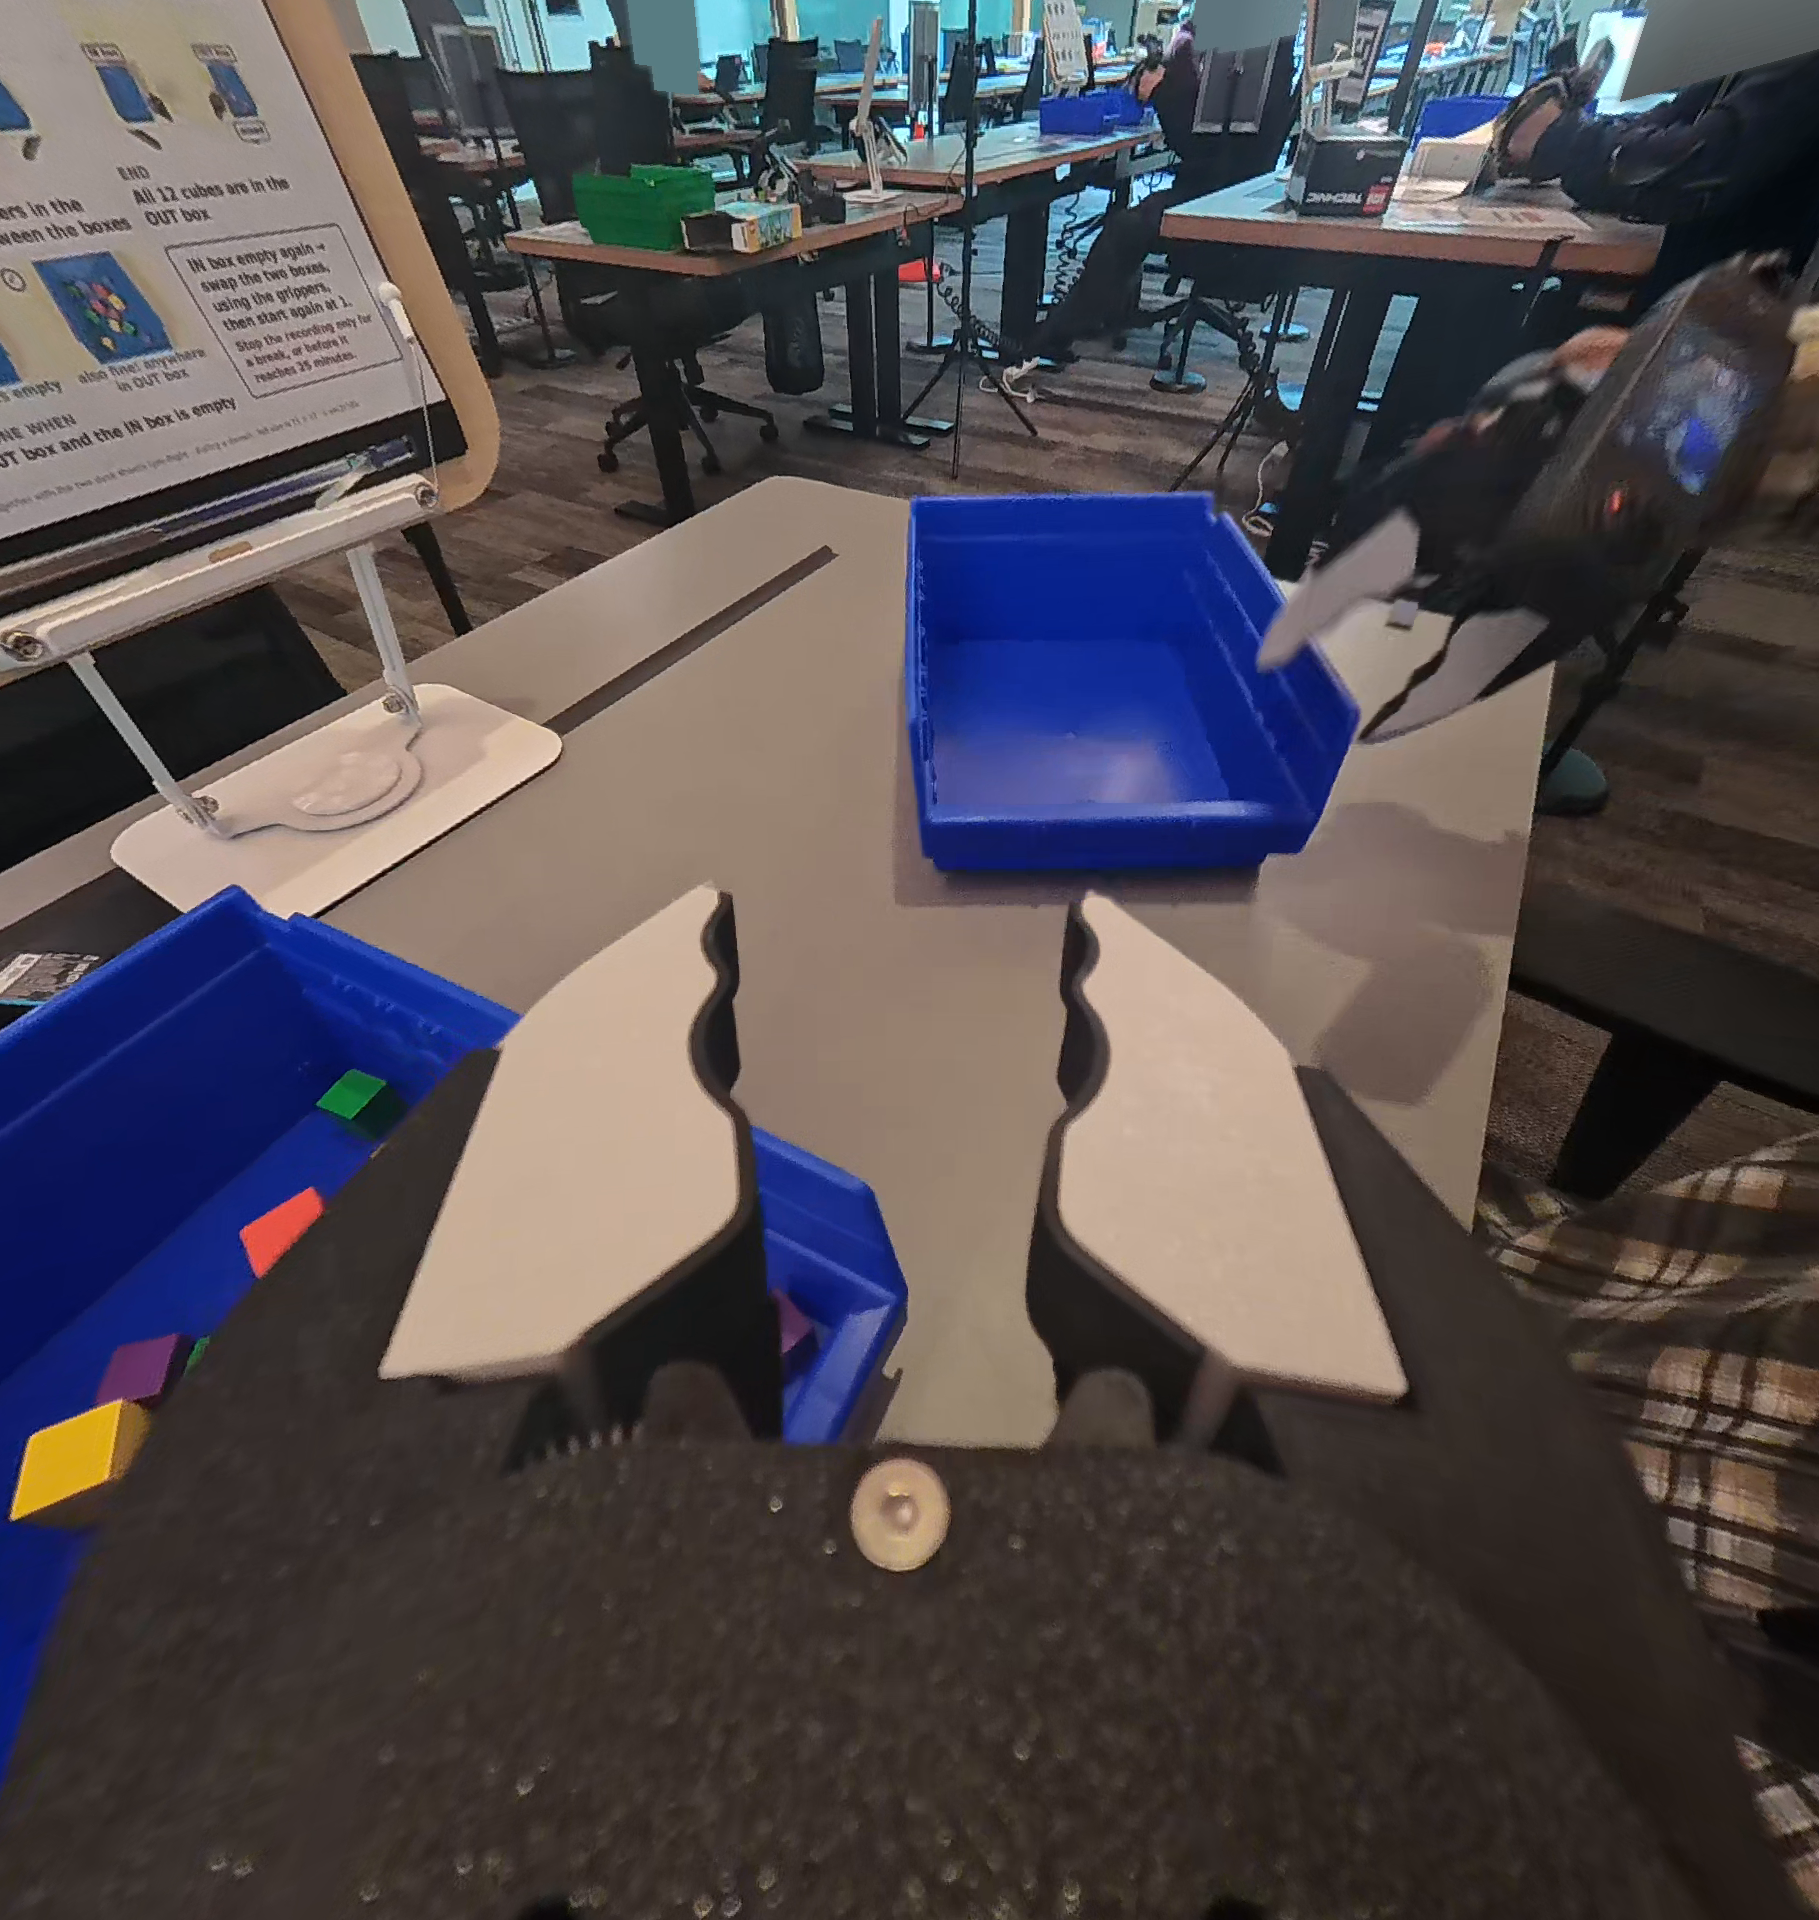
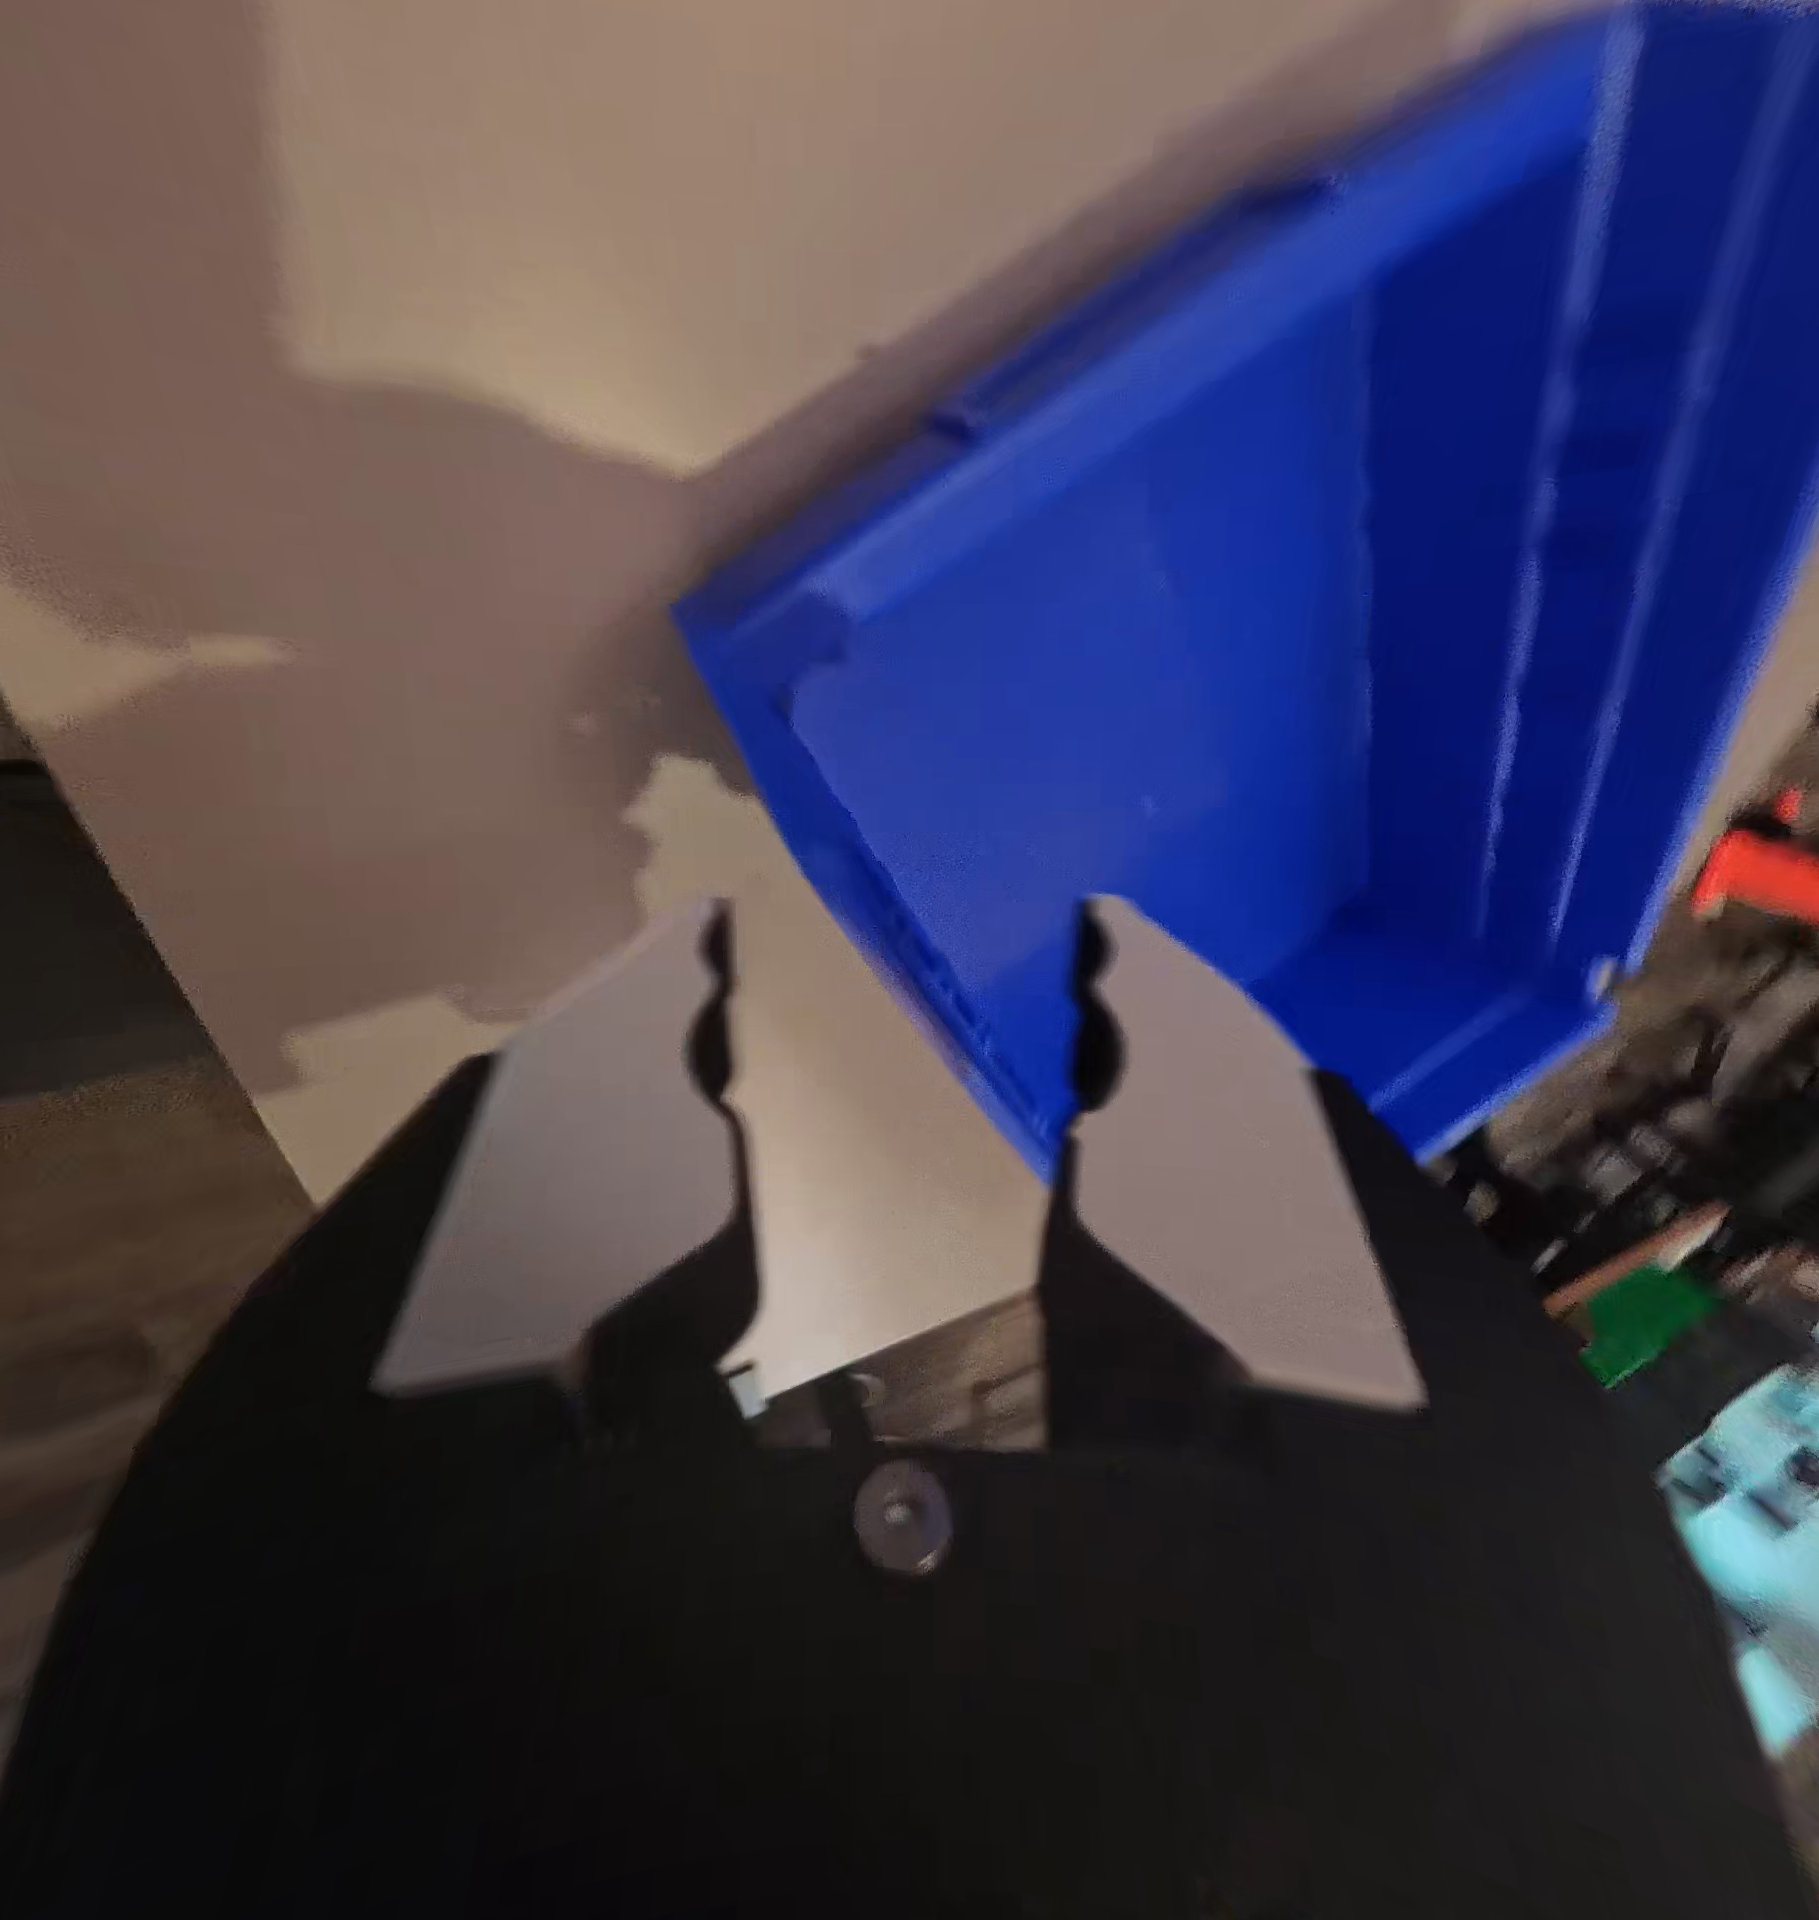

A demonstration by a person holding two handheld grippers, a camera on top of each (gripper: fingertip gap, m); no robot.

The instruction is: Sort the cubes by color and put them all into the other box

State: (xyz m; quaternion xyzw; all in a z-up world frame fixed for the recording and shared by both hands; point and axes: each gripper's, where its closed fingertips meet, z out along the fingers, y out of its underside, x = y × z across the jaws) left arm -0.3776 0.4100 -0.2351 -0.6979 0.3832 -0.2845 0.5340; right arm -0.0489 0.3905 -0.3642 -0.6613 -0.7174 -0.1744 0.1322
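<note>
A blue box at the near left holds several cubes: a green one, a red one, a purple one and a yellow one. My left gripper is open and empty, above the table just right of this box. A second blue box stands empty farther off. My right gripper hovers open at that box's right wall. In the blurred right wrist view the right gripper is open and empty beside the empty box.
A tablet on a white stand with an instruction sheet stands at the table's back left. The grey table ends at the right near a chair. A plaid sleeve is at the near right. Office desks fill the background.
</note>
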